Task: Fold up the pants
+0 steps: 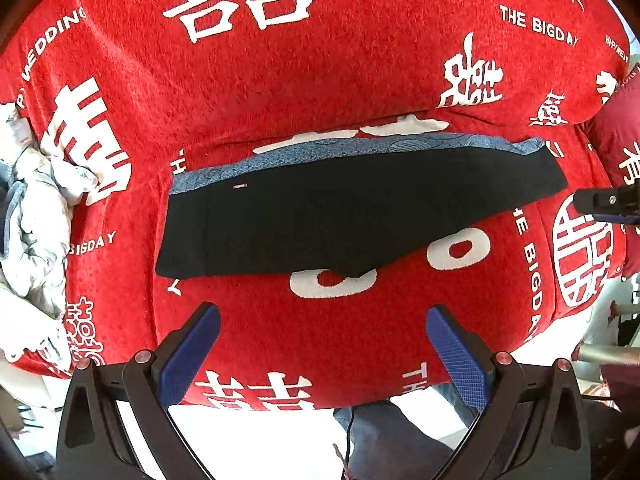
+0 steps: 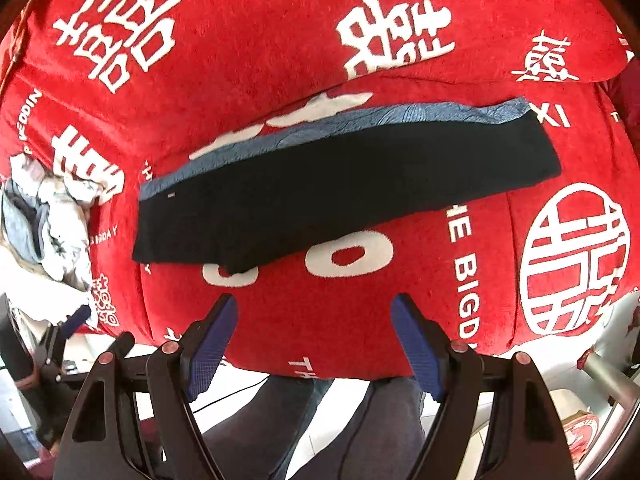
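Folded pants (image 1: pixel 340 216) lie flat; both claws gape empty above

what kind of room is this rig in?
Likely a home living room: a sofa under a red wedding-print cover, dark pants laid on the seat, and crumpled laundry beside them.

Red sofa cover (image 1: pixel 320 80) with white characters and lettering ("THE BIGDAY") lies beyond both sets of jaws. Crumpled pale floral cloth (image 1: pixel 36 216) sits far left of the jaws. A dark red cushion (image 1: pixel 620 120) is far right. Person's grey-trousered legs (image 2: pixel 320 432) lie below the jaws.
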`<state>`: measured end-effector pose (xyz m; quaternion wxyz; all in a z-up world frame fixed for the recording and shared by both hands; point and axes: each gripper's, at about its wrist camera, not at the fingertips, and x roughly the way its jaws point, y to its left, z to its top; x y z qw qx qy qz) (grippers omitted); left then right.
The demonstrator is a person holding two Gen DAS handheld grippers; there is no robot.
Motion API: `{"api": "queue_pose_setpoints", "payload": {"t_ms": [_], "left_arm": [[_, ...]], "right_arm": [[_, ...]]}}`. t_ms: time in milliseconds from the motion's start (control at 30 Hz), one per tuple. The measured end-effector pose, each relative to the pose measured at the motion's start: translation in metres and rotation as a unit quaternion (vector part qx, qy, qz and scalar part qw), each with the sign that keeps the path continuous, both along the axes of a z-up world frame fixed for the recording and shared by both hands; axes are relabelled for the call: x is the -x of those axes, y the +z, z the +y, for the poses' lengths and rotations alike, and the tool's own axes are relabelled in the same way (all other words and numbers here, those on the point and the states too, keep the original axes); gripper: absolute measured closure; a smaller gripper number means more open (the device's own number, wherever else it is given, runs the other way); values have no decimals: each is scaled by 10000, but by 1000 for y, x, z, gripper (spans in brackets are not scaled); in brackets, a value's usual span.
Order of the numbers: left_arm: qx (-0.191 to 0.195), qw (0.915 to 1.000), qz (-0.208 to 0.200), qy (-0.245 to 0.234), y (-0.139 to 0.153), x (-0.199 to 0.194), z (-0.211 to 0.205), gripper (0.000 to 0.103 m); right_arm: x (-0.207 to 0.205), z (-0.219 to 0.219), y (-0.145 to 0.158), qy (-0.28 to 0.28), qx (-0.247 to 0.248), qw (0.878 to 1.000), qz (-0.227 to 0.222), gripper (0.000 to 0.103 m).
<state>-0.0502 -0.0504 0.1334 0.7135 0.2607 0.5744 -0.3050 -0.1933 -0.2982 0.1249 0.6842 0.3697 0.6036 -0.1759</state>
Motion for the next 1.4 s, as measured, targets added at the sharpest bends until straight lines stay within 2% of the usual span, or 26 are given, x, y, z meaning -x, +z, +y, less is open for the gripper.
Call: {"api": "queue_pose_setpoints", "payload": {"t_ms": [100, 267, 433, 567, 667, 800, 867, 1000, 1167, 1400], "left_arm": [[-64, 9999, 57, -104, -4, 2, -8, 0], [-209, 9972, 28, -710, -3, 13, -38, 0], [-258, 9879, -25, -1527, -2, 35, -79, 0], [-325, 9790, 113, -2008, -9, 51, -97, 0], [-500, 9707, 334, -2327, -20, 60, -106, 0], [-683, 9652, 464, -2482, -30, 66, -123, 0], [-781, 9652, 331, -2474, -31, 69, -136, 0], [-870, 9710, 326, -2202, -29, 74, -159, 0], [-999, 9772, 186, -1865, -25, 87, -185, 0], [-1123, 9893, 112, -927, -16, 88, -198, 0]], "right_arm": [[2, -1, 7, 64, 118, 9999, -77, 21], [18, -14, 21, -178, 394, 9987, -281, 21], [45, -31, 38, -653, 747, 9940, -457, 21], [81, -35, 46, -1258, 980, 9855, -574, 21], [110, -28, 39, -1714, 891, 9795, -565, 21], [147, -16, 18, -2123, 586, 9749, -339, 21], [165, -20, 7, -2356, 436, 9704, -319, 21], [189, -49, -10, -2667, 171, 9627, -434, 21], [195, -94, -35, -2516, -159, 9654, -671, 21], [194, -156, -82, -2238, -824, 9680, -775, 21]]}}
